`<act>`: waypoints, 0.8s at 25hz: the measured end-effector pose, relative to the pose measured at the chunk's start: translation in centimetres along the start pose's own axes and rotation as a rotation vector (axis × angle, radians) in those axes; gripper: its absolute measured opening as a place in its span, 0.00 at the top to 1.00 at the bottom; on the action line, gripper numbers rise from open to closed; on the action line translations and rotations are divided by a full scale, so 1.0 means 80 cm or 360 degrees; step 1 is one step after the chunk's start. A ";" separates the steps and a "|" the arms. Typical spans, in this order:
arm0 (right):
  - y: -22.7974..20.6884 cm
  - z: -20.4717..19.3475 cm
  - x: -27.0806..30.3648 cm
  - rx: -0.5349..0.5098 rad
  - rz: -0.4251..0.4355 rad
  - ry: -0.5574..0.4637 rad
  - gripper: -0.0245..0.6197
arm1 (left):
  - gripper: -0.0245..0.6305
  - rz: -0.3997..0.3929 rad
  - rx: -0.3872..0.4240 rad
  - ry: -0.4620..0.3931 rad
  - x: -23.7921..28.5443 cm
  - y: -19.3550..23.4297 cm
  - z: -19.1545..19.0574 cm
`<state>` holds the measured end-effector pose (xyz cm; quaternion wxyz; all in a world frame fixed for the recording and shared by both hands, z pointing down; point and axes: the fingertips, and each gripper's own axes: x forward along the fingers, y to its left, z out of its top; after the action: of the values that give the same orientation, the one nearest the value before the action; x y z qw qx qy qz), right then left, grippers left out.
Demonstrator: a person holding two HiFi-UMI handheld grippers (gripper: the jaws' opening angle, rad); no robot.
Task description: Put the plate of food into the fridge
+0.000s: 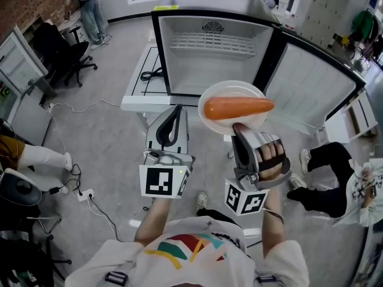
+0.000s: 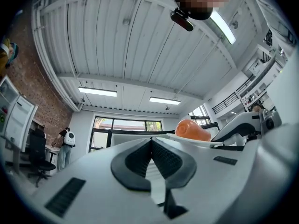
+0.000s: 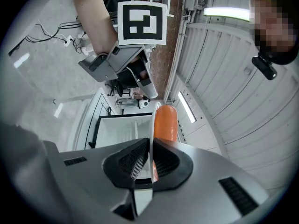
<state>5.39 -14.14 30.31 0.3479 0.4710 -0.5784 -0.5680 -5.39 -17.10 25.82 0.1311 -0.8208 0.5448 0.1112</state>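
Note:
A white plate (image 1: 218, 92) with an orange carrot-like piece of food (image 1: 237, 107) on it hangs in the air just in front of the open fridge (image 1: 209, 46). My right gripper (image 1: 238, 128) is shut on the plate's near rim. In the right gripper view the plate (image 3: 153, 129) shows edge-on between the jaws, with the orange food (image 3: 165, 123) on its right side. My left gripper (image 1: 174, 116) hovers to the plate's left, shut and holding nothing. In the left gripper view the left gripper (image 2: 151, 143) points up toward the ceiling, and the food (image 2: 192, 130) shows at right.
The fridge door (image 1: 314, 82) stands swung open to the right. The fridge sits on a white table (image 1: 139, 85) with a black cable (image 1: 149, 73) on it. An office chair (image 1: 63, 55) and a standing person (image 1: 90, 5) are at the far left. Another person's legs (image 1: 326, 172) are at right.

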 end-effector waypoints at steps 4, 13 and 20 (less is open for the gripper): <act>0.003 -0.026 0.037 0.0008 0.0005 -0.0019 0.93 | 0.95 0.0015 0.0015 0.0014 0.041 0.004 -0.016; 0.014 -0.080 0.105 0.0043 0.0063 -0.0061 0.93 | 0.95 0.0071 0.0041 0.0050 0.116 0.008 -0.041; 0.031 -0.083 0.133 0.0069 0.0072 -0.0078 0.93 | 0.95 0.0087 0.0058 0.0075 0.134 0.026 -0.064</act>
<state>7.89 -26.57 32.10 0.3360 0.4510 -0.6095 -0.5587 -3.00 -28.83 26.93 0.1301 -0.8055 0.5718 0.0853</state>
